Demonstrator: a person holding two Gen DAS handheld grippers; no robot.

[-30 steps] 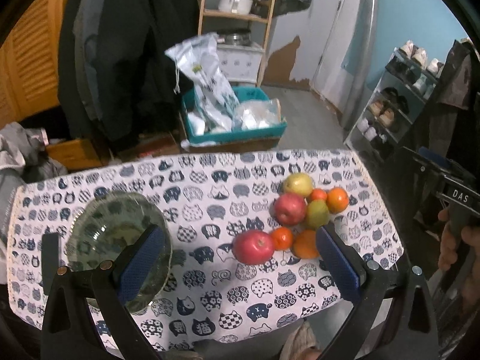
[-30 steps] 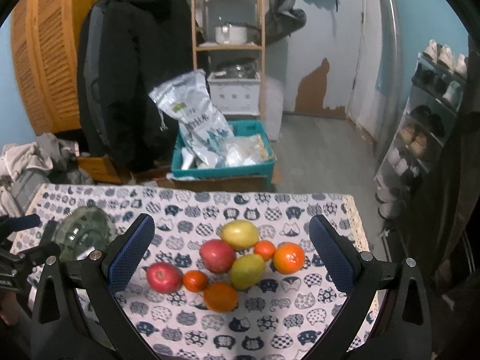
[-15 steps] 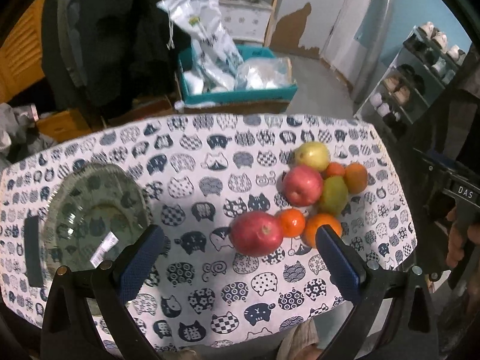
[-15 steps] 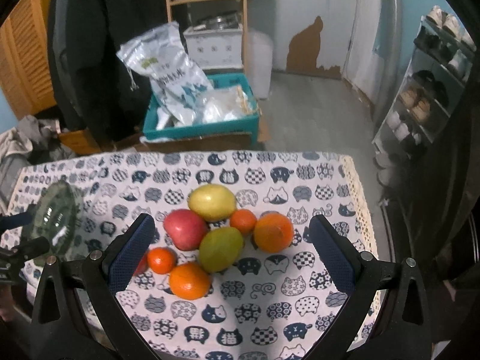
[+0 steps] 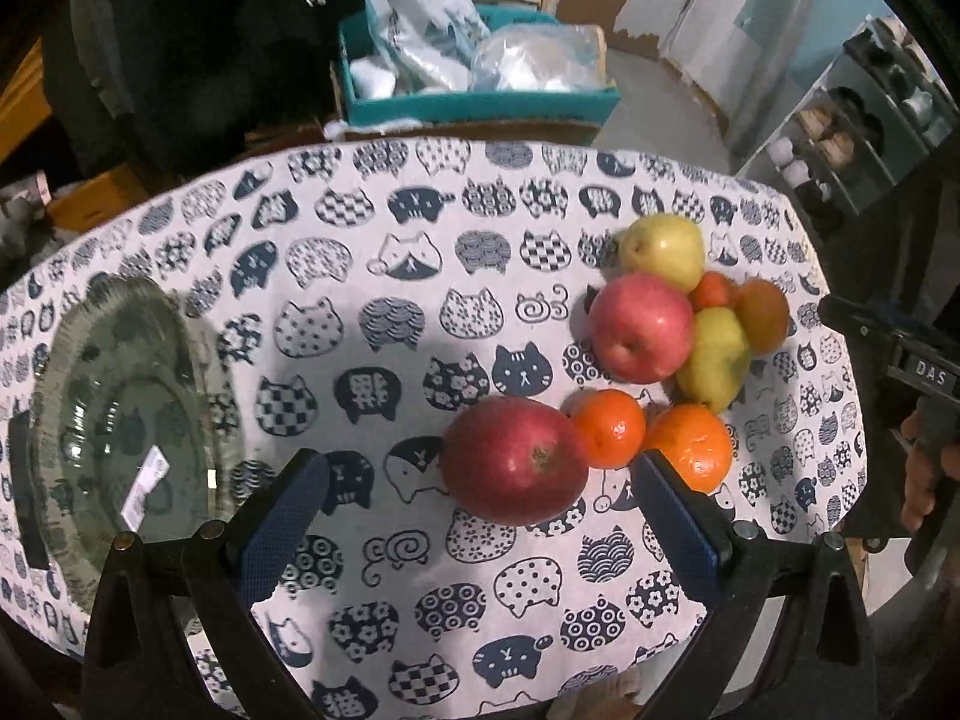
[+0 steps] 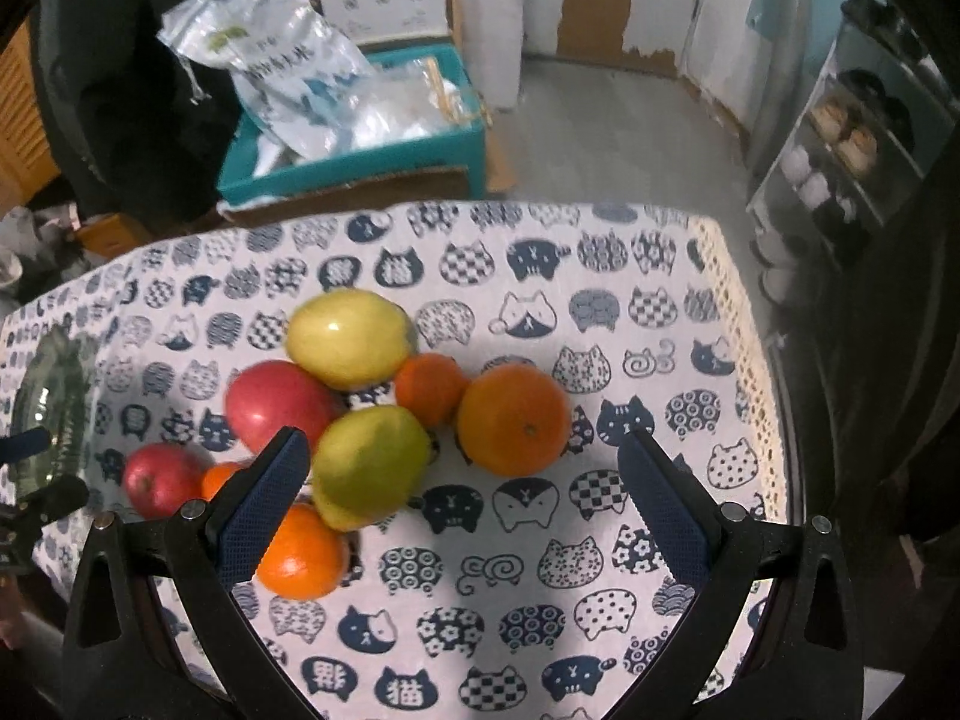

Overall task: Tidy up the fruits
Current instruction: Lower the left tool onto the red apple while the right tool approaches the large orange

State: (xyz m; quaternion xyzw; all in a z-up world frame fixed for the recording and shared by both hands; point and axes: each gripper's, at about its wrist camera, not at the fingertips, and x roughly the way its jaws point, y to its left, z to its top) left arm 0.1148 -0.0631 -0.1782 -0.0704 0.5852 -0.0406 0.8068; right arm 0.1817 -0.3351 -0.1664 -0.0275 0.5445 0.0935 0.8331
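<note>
Dim room, warm light on the tablecloth (image 5: 420, 312) from above. Soft shadows fall across it. Both views bulge, with black corners. The fruit (image 6: 351, 339) in the right view is slightly blurred.

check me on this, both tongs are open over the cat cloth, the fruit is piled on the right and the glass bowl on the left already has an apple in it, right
Not quite: the glass bowl holds no fruit, as the left wrist view shows. The nearest red apple lies on the cat cloth ahead of the open left tongs. The right tongs are open too, over the pile.
</note>
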